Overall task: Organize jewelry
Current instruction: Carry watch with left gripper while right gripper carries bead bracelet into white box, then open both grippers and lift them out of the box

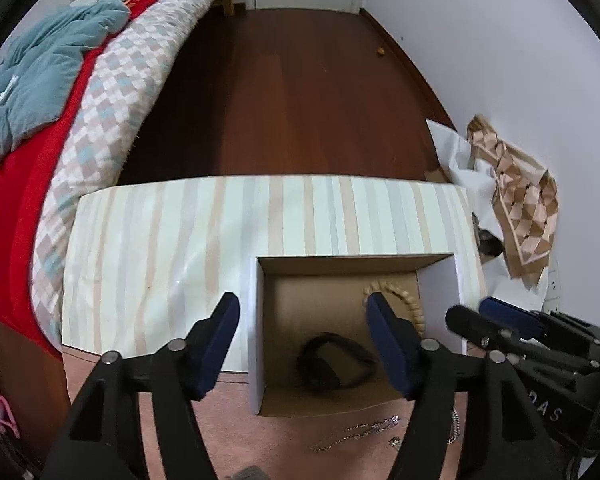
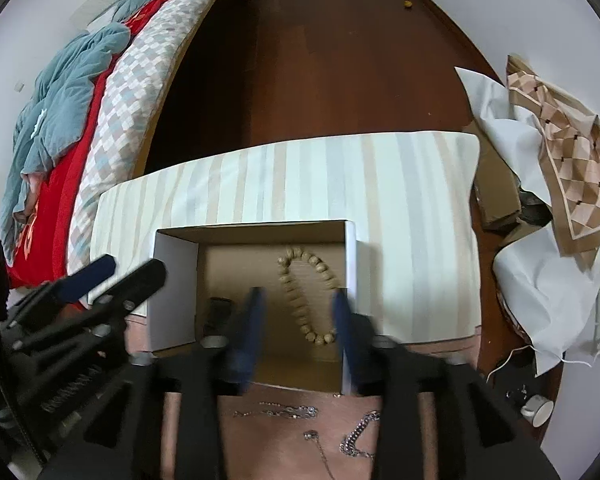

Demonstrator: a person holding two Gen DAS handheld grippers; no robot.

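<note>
Both tongs open and empty over the box [image 2: 352, 256]; chains [image 2: 284, 412] loose on the worktop [image 1: 236, 420].

Looked light, limp and slippery; best pinched mid-length. Left tongs [image 1: 304, 344] spread wide, right tongs [image 2: 298, 332] parted, neither gripping. Lay just outside the box's near edge, long axis running left-right. Beads [image 2: 308, 296] and a dark band [image 1: 332, 360] sat inside.

One box [image 2: 176, 292] holds one bead string [image 2: 306, 296] and one dark item [image 1: 332, 356]. About three silver chains [image 2: 284, 411] lie near. One cup [image 2: 538, 408] stands far right. Two grippers.
</note>
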